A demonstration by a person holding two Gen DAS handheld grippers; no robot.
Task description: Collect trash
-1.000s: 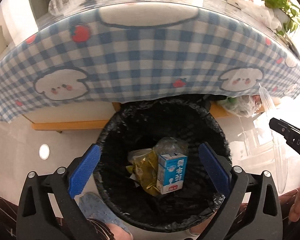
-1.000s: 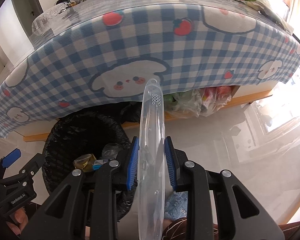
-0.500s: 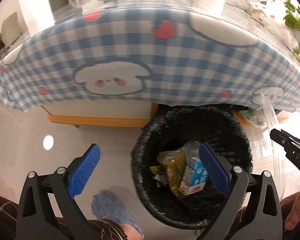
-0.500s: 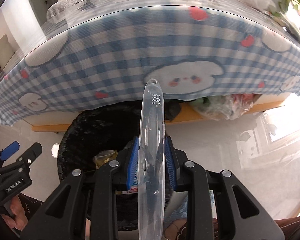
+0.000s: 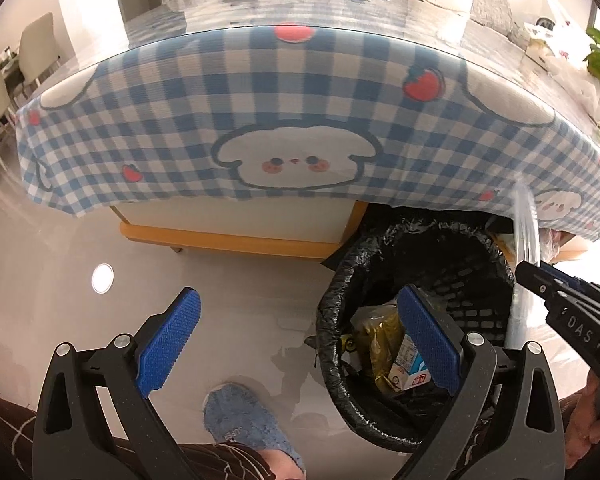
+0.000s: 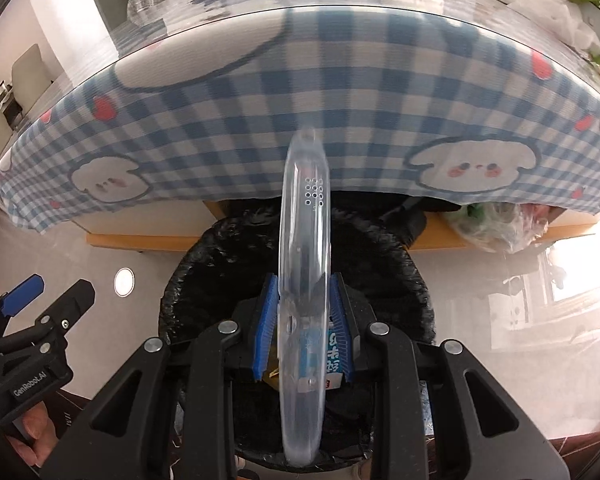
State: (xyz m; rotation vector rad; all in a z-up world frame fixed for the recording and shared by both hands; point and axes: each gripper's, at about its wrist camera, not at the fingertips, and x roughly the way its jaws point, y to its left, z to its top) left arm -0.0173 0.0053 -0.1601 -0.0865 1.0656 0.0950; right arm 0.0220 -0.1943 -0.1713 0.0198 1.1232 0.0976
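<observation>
**Clear plastic lid: held edge-on above bin**

The clear plastic lid (image 6: 305,300) stood clamped between the right gripper (image 6: 305,332) pads, directly above the lined trash bin (image 6: 188,280). It appeared light, thin, flexible and slippery; a mid-rim hold looked adequate. The left gripper (image 5: 296,336) was spread wide and empty.

Glossy pale floor (image 5: 228,288), black-lined bin (image 5: 416,420) standing on it beside the table (image 5: 236,236), half under its checked cloth (image 5: 260,92), blue slipper (image 5: 244,424) left of bin
</observation>
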